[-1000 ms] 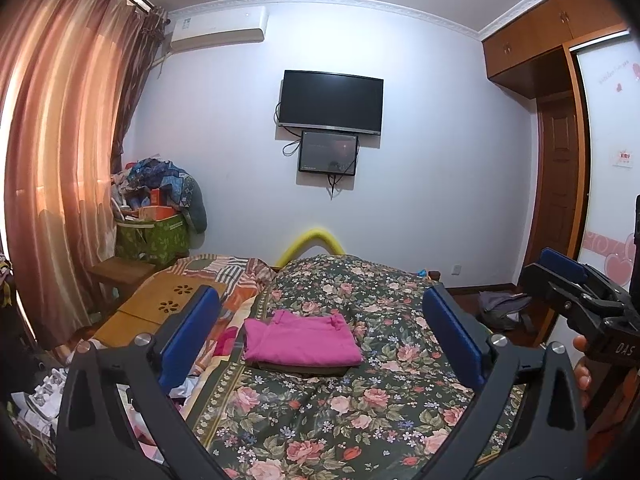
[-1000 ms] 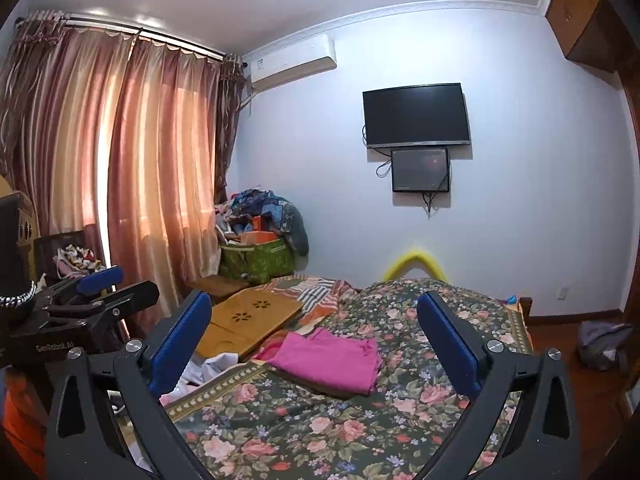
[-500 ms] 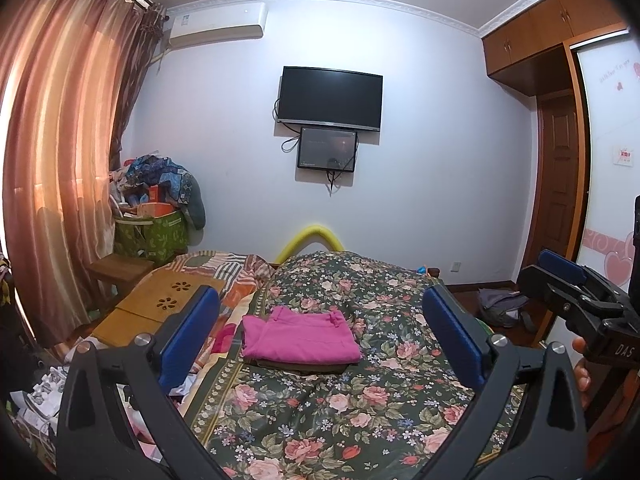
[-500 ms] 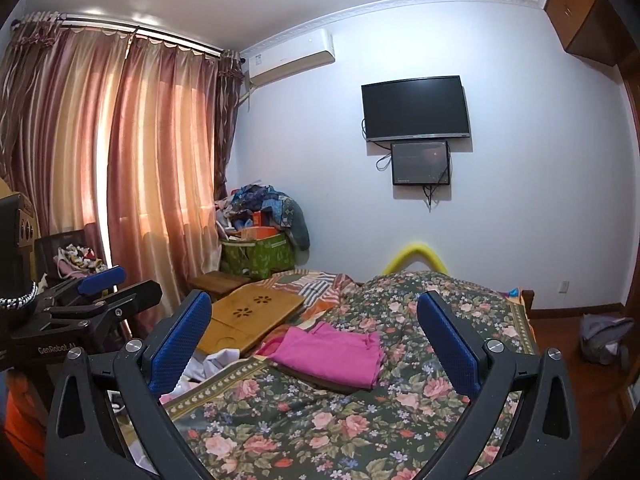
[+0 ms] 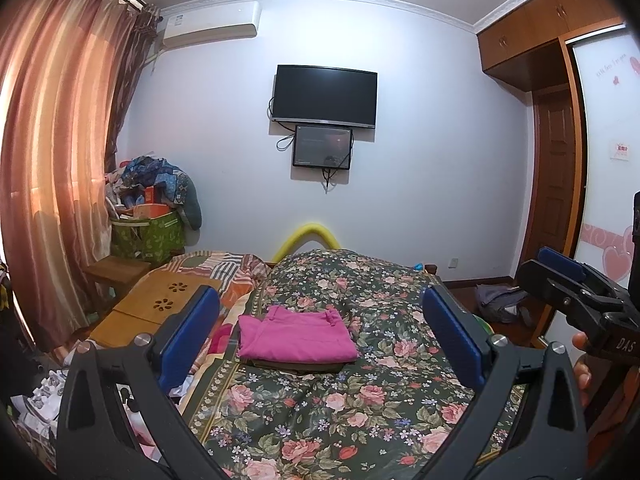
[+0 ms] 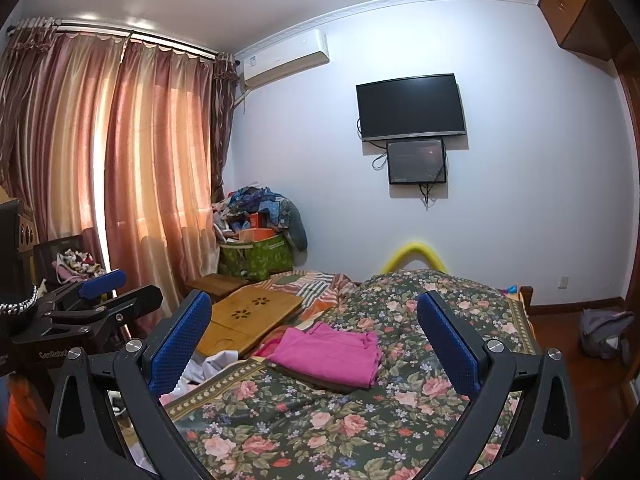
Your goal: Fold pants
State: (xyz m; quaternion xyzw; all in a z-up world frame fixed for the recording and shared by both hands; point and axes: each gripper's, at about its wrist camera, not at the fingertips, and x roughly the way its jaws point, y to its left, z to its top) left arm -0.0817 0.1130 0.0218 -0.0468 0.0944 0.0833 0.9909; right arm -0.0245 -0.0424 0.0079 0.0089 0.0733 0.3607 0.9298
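Pink pants point(image 5: 298, 338) already folded into a neat rectangle, lying on the flowered bedspread point(image 5: 360, 412) at about 12 o'clock from both claws, on top of a darker folded item. Left claw point(image 5: 320, 334) spread wide, holding nothing, well above and short of the pants. Right claw point(image 6: 314, 338) likewise wide apart and empty. Folding looks finished; probably the end-of-task pull-back. Next move, if any: maybe just tidy an edge at 3 o'clock, otherwise nothing.

Matt pink cloth pants point(image 5: 297, 335) lie on a floral bedspread point(image 5: 360, 400), seemingly cotton. Beside them, a smooth wooden tray point(image 6: 250, 320). Blue pads point(image 6: 178, 346) look textured.
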